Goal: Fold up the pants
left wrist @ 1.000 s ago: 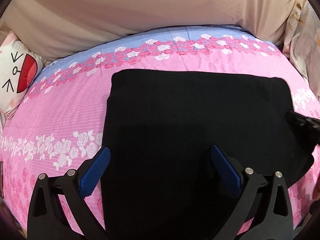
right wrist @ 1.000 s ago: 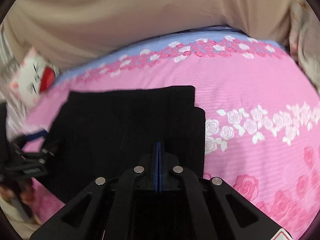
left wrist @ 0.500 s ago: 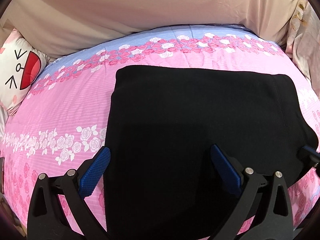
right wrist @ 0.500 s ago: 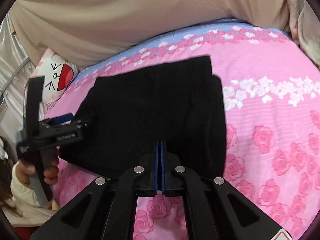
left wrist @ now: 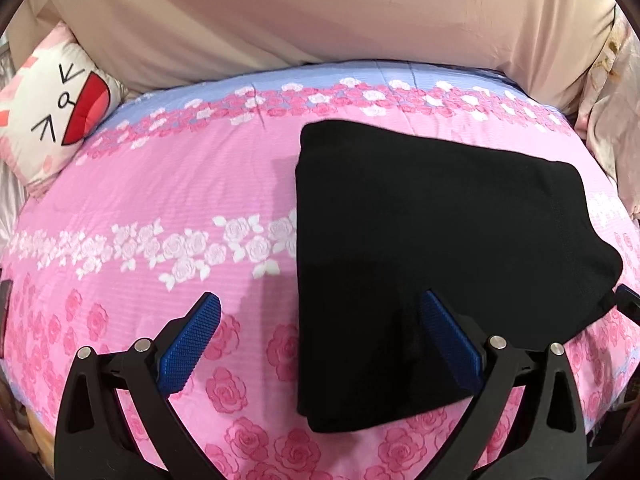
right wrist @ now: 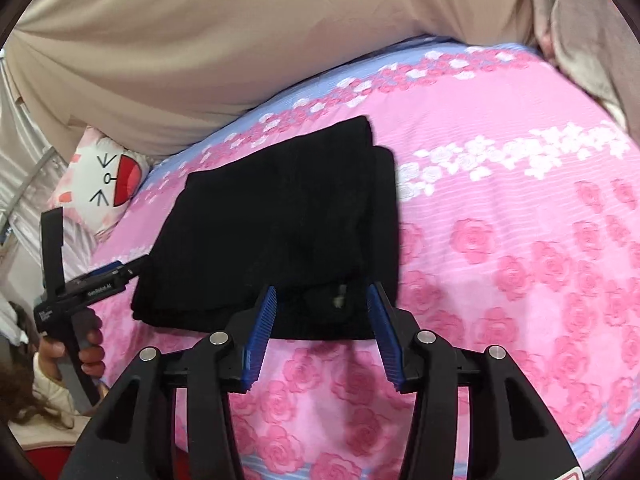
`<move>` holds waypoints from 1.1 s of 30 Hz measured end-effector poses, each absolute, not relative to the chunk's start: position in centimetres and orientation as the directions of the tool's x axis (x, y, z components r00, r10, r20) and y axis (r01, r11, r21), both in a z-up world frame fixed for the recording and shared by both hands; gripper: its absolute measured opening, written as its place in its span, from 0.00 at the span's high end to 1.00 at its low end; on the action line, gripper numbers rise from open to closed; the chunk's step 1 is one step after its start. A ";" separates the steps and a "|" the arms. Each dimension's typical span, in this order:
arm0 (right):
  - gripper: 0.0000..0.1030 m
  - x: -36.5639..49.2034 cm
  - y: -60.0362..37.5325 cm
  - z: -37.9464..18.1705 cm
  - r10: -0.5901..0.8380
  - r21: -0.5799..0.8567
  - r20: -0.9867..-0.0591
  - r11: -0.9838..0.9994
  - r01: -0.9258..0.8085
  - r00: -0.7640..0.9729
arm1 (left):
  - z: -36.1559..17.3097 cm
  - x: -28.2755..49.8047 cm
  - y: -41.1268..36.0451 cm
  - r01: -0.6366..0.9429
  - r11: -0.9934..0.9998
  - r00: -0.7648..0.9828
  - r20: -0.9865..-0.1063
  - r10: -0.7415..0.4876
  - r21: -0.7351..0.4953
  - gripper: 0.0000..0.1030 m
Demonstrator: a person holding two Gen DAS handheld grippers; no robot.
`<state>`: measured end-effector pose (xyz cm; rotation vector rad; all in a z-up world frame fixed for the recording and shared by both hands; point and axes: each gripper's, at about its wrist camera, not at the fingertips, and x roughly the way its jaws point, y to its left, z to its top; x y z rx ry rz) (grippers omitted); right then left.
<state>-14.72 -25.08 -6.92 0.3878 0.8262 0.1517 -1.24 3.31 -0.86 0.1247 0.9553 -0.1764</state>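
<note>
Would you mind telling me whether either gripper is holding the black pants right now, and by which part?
Neither: the left gripper is open, and the right gripper is opening, pads off the pants.

A bedroom — rose-print bedspread (left wrist: 200, 184), cartoon pillow (left wrist: 48, 108).

Each hand-held gripper has a black frame with triangular cut-outs, silver round screws and ribbed blue pads (right wrist: 262, 332). The left hand-held gripper (right wrist: 120, 270) carries small white lettering on its black body, above a grey handle. A cream sleeve (right wrist: 48, 390) shows at the wrist.
</note>
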 end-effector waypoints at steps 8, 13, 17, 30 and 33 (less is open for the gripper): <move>0.92 -13.3 -24.2 -5.3 0.314 0.430 -0.600 0.902 -0.034 0.736 | -1.1 -1.9 3.1 0.221 0.975 0.552 -0.828 -0.101 0.028 0.05; 0.77 -15.0 -23.8 -5.3 0.308 0.364 -0.652 0.929 -0.069 0.693 | -1.7 -2.3 4.3 0.220 0.975 0.541 -0.835 -0.105 0.020 0.05; 0.64 -15.1 -24.5 -7.9 0.239 0.335 -0.703 0.942 0.016 0.670 | -2.6 -1.8 5.2 0.220 0.965 0.453 -0.861 -0.229 -0.141 0.05; 0.86 -15.4 -27.1 -7.0 0.135 0.245 -0.721 0.967 0.068 0.680 | -3.7 -1.4 5.3 0.221 0.922 0.363 -0.851 -0.379 -0.317 0.05; 0.70 -15.3 -30.5 -9.2 0.203 0.393 -0.770 0.898 0.199 0.606 | -4.6 -0.7 5.6 0.180 0.908 0.308 -0.855 -0.417 -0.378 0.05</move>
